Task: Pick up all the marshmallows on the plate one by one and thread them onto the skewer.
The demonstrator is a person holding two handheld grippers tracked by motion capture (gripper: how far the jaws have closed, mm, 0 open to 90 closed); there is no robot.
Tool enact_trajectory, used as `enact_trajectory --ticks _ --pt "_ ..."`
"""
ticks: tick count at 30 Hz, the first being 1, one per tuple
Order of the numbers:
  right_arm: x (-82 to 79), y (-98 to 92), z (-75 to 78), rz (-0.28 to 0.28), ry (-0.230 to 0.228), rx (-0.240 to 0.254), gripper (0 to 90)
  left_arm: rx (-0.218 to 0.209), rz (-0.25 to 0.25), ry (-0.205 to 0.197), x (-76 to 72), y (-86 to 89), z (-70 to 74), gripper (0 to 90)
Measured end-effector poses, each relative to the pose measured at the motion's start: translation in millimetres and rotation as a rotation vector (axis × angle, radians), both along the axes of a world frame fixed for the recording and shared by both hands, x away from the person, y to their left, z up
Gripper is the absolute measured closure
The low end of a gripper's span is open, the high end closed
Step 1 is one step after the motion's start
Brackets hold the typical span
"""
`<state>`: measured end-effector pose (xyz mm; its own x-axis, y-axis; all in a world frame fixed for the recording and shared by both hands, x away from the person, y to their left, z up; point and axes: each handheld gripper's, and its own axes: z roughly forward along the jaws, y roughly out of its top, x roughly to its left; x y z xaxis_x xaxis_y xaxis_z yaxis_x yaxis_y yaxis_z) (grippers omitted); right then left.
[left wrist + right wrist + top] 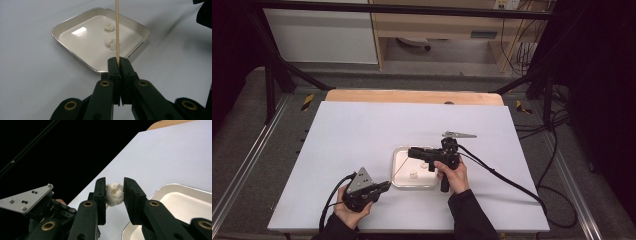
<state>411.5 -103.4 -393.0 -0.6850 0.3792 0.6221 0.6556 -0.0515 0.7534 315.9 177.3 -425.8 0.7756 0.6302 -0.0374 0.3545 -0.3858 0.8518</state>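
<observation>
1. Worktop (362, 135): white sheet over a wooden top, 1 metal tray (398, 170) near the middle front.
2. Tray: square w/ rounded corners, shiny rim, pale inside. In the left gripper view 2 white lumpy pieces (110, 42) lie in it, one just behind the other, apart. Look like popcorn or cauliflower bits; can't tell which.
3. 3rd white piece (114, 193) is off the tray, up in the right gripper (114, 195). Its fingers (100, 195) pinch it from both sides, pads pressing on it. Total white pieces: 3.
4. Right gripper in the high view (414, 152) reaches level over the tray's back edge, pointing to the view's left, above the worktop.
5. Left gripper (119, 61): fingers pressed together on 1 thin wooden skewer (116, 30). Stick runs straight out from the tips, over the tray, crossing in front of the nearer white piece.
6. Left gripper in the high view (384, 186) sits low at the tray's front-left corner, skewer (399, 170) slanting up across the tray toward the right gripper.
7. 2 grippers, 2 hands, 1 grey three-cornered plate on each.
</observation>
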Motion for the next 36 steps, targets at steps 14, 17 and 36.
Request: enact_trajectory --ticks 14,17,36 --pt "-13.9 16.2 -20.5 0.033 -0.009 -0.068 73.6 -0.007 0.027 0.013 1.5 -7.1 -1.9 88.4" --pt "-18.1 20.0 -24.1 0.035 -0.016 -0.083 73.4 -0.007 0.033 0.017 2.2 -9.3 -2.7 88.4" --pt "-31.7 34.4 -44.1 0.061 -0.017 -0.131 73.1 -0.005 0.056 0.061 3.6 -16.5 -8.0 88.4"
